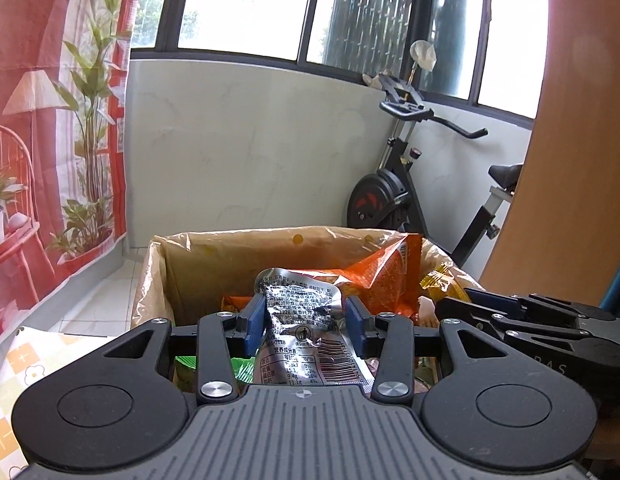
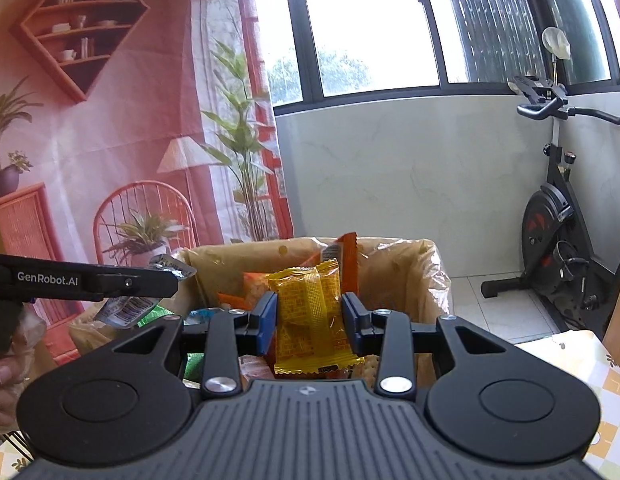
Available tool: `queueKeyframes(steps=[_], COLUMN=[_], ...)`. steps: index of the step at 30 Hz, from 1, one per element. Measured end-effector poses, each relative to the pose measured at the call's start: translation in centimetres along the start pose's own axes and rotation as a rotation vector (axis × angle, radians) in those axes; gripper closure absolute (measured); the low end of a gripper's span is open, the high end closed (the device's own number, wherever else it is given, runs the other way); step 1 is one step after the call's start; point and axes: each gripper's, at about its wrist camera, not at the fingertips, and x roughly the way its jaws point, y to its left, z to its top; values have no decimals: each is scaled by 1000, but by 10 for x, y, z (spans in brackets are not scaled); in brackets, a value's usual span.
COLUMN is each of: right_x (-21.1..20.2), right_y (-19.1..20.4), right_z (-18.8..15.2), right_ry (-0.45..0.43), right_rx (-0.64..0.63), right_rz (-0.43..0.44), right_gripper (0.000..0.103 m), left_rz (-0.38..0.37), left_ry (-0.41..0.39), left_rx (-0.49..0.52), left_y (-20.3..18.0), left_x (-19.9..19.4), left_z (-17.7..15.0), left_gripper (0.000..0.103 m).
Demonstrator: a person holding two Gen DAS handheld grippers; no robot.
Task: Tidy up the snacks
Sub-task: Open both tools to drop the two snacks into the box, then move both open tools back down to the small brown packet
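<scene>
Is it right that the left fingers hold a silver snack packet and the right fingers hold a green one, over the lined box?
Not quite. The right gripper holds a yellow packet, as the right wrist view shows. The left gripper does hold the silver packet, over the lined box.

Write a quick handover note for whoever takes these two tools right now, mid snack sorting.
Left tool: shut on a silver packet, held up over the near edge of the lined box.
Right tool: shut on a yellow packet, also in front of the box.
Box: several snacks already inside, including an orange bag standing at the back; green packs show below the tools.
Done: both packets are gripped and lifted.
Left: place both packets where they belong, then release. Whether they go into or come out of the box cannot be told from these views.
</scene>
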Motion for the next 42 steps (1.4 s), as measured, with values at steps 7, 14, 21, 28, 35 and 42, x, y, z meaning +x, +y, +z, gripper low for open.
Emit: queueKeyframes(steps=[7,14,21,28,35,42], right_x=[4,-7,-26,-42,-56,-67], right_y=[3,10,20,24,22,26], right_z=[1,4,1,-7,-20,-32], right_ry=[30,25,15,18,44,60], right_rx=[-5,-16,-26,-7,-5,4], right_rz=[-25,-27,-10,4,3,30], right_gripper=[61,56,56,56,56,56], left_rz=[12,27,43,76,-42,-132], left_ry=[29,3,1,6,-35,-4], left_rx=[-1,-17,-6,-31,-58,-55], left_y=[2,4,-1,6,1,-7], left_x=[-1,-21,-33,-20,-53,-83], left_z=[1,4,3,8,-11,-48], left_gripper=[45,41,41,42,55,63])
